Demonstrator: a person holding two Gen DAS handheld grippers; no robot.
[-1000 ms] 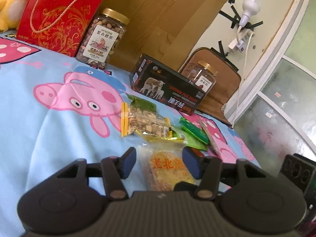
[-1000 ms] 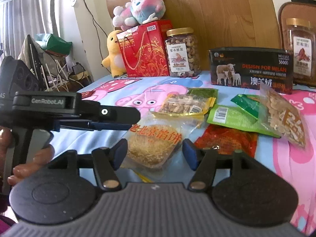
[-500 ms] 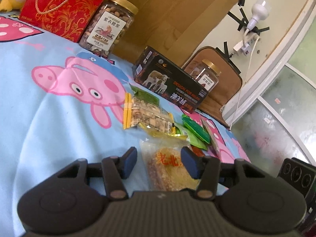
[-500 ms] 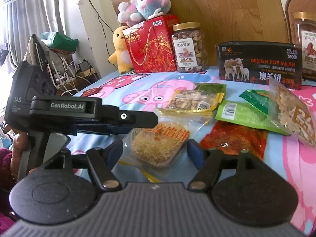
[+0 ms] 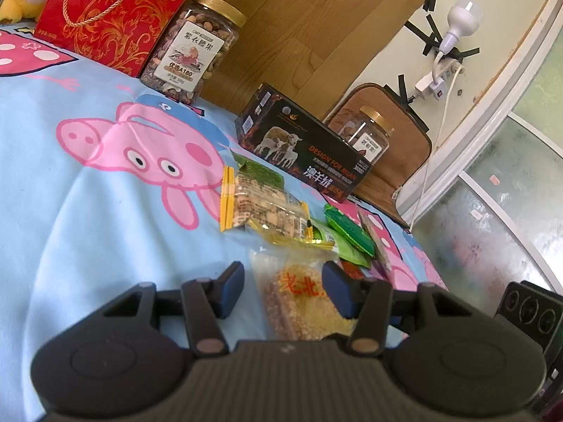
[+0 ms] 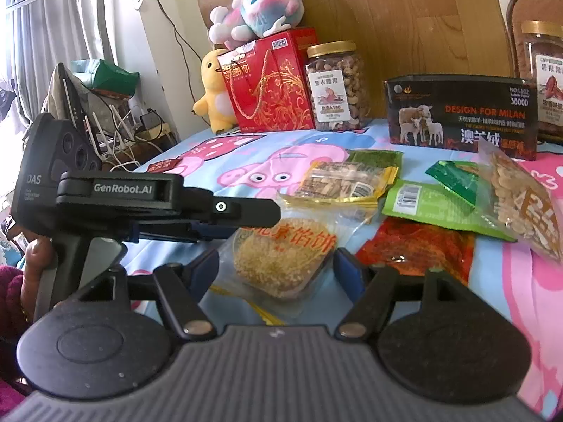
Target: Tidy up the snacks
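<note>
Blue cartoon bedsheet (image 5: pixel 88 239) lies bare on my left, plenty of room there. My left claw (image 5: pixel 283 290) straddles the clear-wrapped crumbly cake (image 5: pixel 302 299), its jaws partly apart; whether the pads press the wrapper I cannot tell. My right claw (image 6: pixel 276 269) frames the same cake from the near side, jaws having just spread wide, touching nothing. I judge this the pick-up step: closing on the wrapper, then lifting. Just right of the cake lie the red packet (image 6: pixel 418 249) and green packets (image 6: pixel 432 207), crowding that side; the black box (image 6: pixel 461 116) closes off the back.
</note>
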